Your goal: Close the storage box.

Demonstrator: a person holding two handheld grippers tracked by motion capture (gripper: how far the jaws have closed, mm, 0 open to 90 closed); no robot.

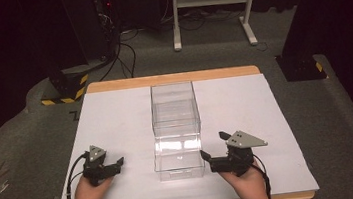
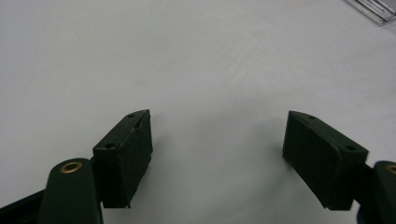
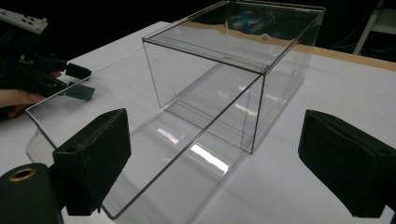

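Left gripper [image 1: 114,163]: low over the bench [image 1: 116,121], fingers [image 2: 126,154] wide, holding nothing. Right gripper [image 1: 214,150]: low, angled left, fingers [image 3: 93,154] wide, holding nothing. Clear box [image 1: 177,129]: mid-bench between both grippers, just beside the right fingers, apart from the left.

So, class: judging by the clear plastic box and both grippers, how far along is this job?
Done: the clear plastic box has its sliding lid partly drawn out. In hand: nothing; the left gripper and the right gripper flank it, open. Left: gripping and shifting the lid.
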